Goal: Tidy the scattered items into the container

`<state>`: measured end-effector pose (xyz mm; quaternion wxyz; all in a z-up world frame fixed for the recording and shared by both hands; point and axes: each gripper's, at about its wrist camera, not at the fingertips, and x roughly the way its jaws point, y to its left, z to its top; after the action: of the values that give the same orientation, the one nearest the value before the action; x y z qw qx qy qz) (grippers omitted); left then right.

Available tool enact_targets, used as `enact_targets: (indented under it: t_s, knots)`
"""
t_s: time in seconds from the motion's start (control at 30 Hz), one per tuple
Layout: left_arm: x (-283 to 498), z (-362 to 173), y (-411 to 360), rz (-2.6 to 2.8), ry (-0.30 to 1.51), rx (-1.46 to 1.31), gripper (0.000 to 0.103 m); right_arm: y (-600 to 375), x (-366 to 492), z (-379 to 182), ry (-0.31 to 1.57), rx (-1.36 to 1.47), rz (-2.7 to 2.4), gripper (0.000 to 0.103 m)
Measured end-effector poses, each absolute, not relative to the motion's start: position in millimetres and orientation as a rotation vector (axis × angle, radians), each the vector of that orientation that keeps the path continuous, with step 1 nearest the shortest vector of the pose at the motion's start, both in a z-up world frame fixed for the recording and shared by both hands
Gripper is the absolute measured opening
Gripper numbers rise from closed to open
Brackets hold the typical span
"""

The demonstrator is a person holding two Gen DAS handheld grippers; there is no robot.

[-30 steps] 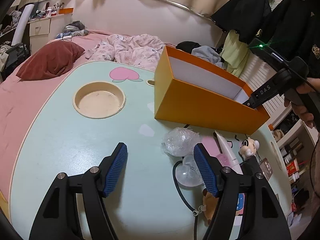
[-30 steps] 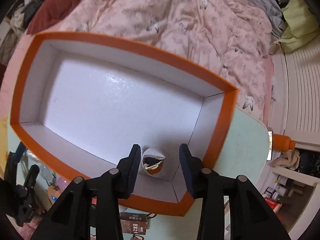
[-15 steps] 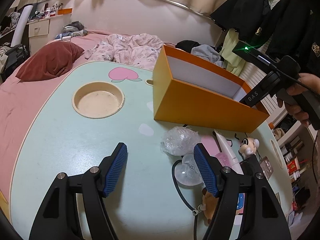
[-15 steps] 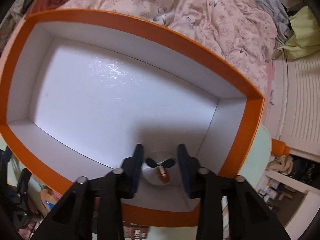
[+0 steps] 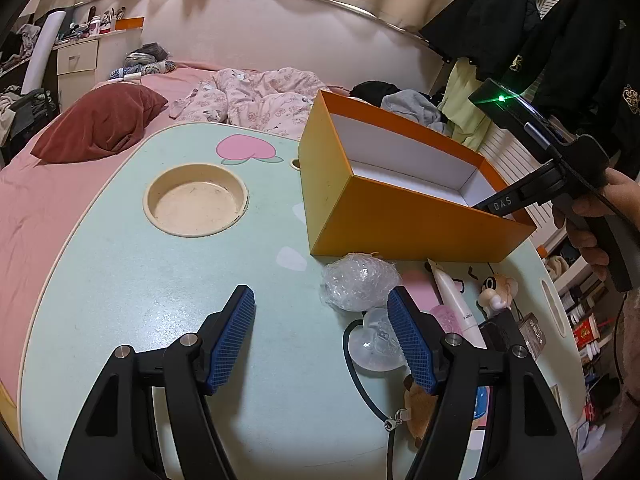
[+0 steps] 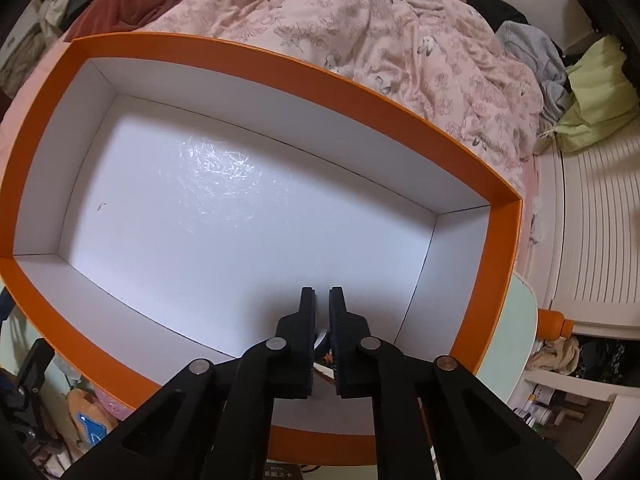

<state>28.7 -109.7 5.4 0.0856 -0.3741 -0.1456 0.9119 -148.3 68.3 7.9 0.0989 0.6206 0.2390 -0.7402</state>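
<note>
Closing: right gripper (image 6: 322, 300) fingers now nearly together inside orange box (image 6: 496, 264).

Right gripper (image 6: 322, 300): fingers nearly together; a sliver of white and dark shows low between them, too masked by the fingers to identify. In the left wrist view its tip drops behind the orange box (image 5: 400, 228) near wall, out of sight.

Plush toy (image 5: 418, 400): mostly covered by the left gripper's right finger (image 5: 412, 344). Clear heart-shaped item (image 5: 370, 346): its right part is covered by that same finger.

Small label (image 6: 278, 473) at the bottom edge of the right wrist view: cut off, print too small to read.

Box floor in the left wrist view: mostly hidden behind the near wall.
</note>
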Motion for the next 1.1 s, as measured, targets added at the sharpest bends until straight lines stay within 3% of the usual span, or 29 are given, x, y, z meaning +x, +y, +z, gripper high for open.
enact_targets:
  t_s: [0.1,0.63,1.1]
  knots:
    - [29,5,-110,2.718,-0.434,-1.115,0.070,69,-145,8,0.705,1.826,-2.192,0.001]
    - [28,5,-110,2.719,-0.433,-1.114,0.070,70,-126,27,0.705,1.539,-2.404,0.000]
    - [28,5,-110,2.719,-0.433,-1.114,0.070,62,-105,65,0.815,1.323,-2.542,0.001]
